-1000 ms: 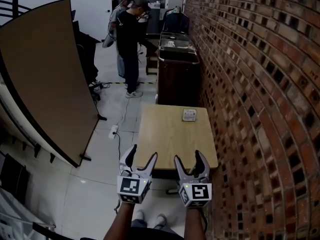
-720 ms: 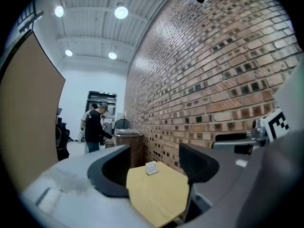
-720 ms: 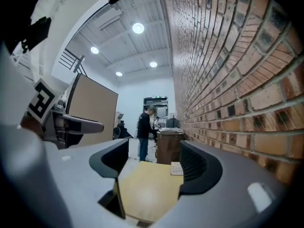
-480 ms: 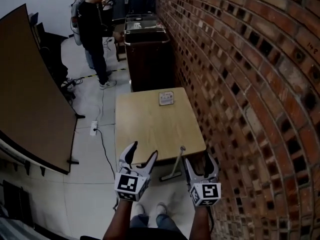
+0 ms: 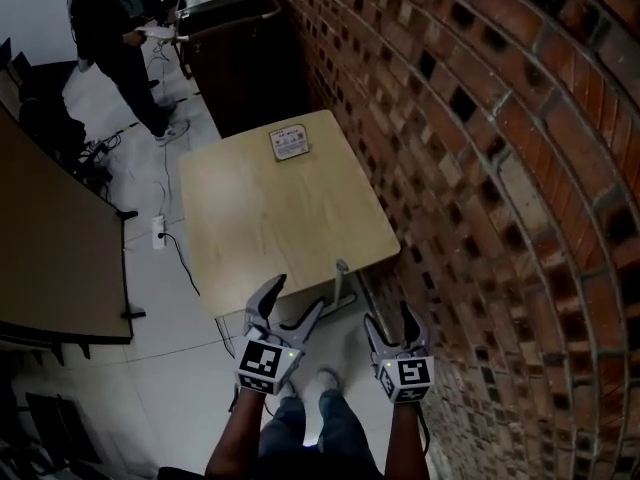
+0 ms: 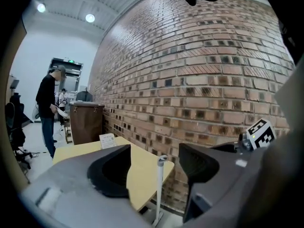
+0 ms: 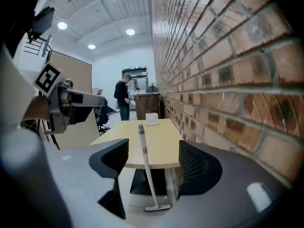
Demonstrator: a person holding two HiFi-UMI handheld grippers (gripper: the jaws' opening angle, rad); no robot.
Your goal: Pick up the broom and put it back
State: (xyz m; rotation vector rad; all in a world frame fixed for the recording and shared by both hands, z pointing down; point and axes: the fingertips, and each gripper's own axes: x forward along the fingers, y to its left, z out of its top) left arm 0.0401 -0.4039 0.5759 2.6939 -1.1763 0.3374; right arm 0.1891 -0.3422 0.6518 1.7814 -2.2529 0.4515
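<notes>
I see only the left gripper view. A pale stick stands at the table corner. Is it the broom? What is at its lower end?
Observer: Yes, the broom. The right gripper view shows its flat head resting on the floor.
Operator: Does the right gripper hold something?
Observer: No, the right gripper is open and empty; the broom stands beyond its jaws.
Operator: Anything on the floor to avoid?
Observer: The head view shows a white power strip left of the table.

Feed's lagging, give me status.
Left claw open, right claw open, both empty. Broom propped at table near edge, untouched. No obstruction seen.
</notes>
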